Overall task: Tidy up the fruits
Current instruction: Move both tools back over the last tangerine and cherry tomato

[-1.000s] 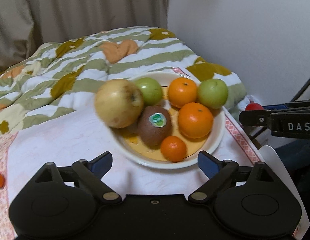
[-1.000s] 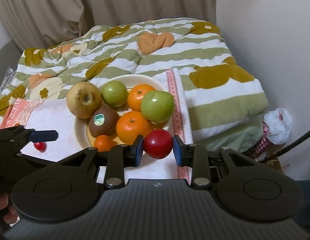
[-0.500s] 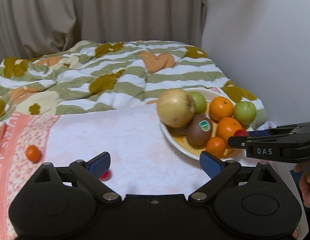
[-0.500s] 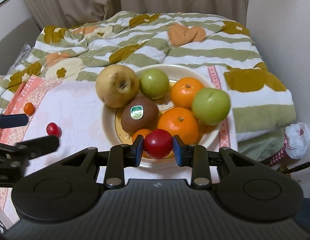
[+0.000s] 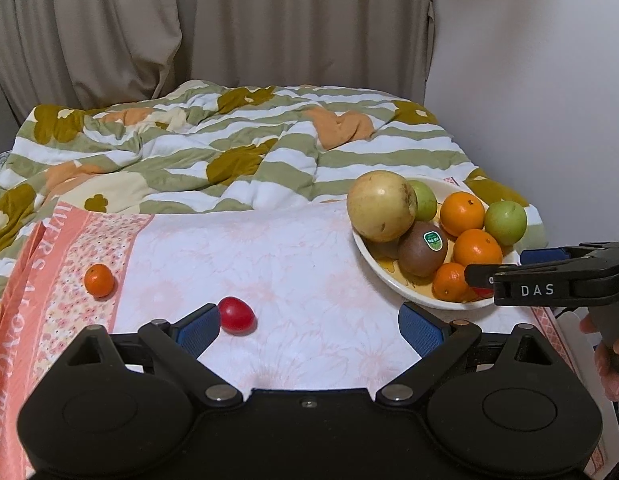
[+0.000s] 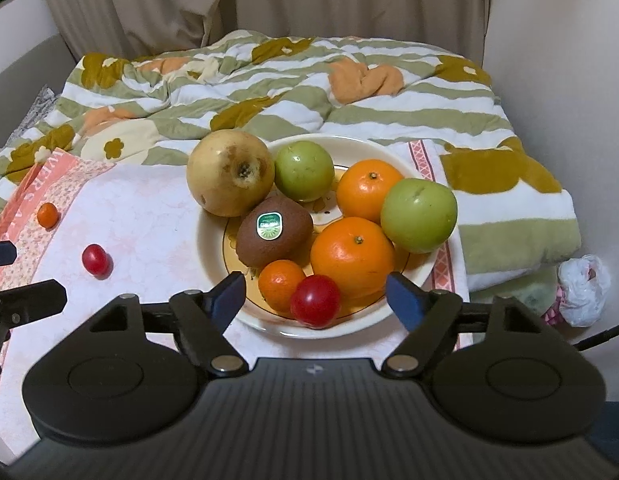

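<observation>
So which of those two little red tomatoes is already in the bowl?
The cherry tomato at the bowl's near rim, beside the small tangerine, between the open right gripper's jaws. The other tomato lies out on the white cloth.

The right claw [image 6: 315,300] has just been opening, nothing pressed between its pads; the left claw [image 5: 309,328] gapes wide.
</observation>
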`<state>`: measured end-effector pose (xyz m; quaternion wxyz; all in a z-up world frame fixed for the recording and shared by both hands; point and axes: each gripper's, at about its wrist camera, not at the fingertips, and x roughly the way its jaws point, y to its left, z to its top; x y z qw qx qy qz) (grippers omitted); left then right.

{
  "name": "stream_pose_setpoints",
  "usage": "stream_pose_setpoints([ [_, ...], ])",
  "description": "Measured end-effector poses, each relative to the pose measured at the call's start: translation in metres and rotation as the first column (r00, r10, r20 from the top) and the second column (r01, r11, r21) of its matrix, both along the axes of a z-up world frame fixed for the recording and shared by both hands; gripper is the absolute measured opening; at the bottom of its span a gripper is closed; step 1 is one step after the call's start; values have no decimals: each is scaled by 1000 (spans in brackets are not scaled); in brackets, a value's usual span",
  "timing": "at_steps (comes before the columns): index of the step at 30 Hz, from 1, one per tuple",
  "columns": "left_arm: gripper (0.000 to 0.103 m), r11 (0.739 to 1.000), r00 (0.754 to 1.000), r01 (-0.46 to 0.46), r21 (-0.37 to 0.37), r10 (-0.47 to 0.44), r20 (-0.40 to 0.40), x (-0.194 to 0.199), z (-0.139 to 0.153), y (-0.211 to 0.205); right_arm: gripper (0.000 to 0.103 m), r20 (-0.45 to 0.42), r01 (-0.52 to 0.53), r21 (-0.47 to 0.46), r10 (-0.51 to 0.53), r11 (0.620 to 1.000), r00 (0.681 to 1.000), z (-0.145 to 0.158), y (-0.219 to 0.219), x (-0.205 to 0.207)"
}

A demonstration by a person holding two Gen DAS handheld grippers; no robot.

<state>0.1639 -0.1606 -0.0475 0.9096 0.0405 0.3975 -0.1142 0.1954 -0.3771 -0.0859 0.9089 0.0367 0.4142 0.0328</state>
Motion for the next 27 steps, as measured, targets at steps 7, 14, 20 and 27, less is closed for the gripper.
stream_pose_setpoints([
  [7,98,1000,999,-11,0,11,32,-14,12,2,94,19,-5,-7,5,1000,1000,14,1,-14],
  [14,98,999,995,-52,-2,52,81,-37,32,5,103,50,-7,-24,8,1000,999,38,6,-36],
  [20,103,994,987,-111,17,108,116,-66,48,11,103,89,-31,-33,33,999,995,62,9,-56],
  [27,103,985,976,-169,43,161,150,-93,65,32,103,140,-88,-38,92,995,986,88,27,-75],
])
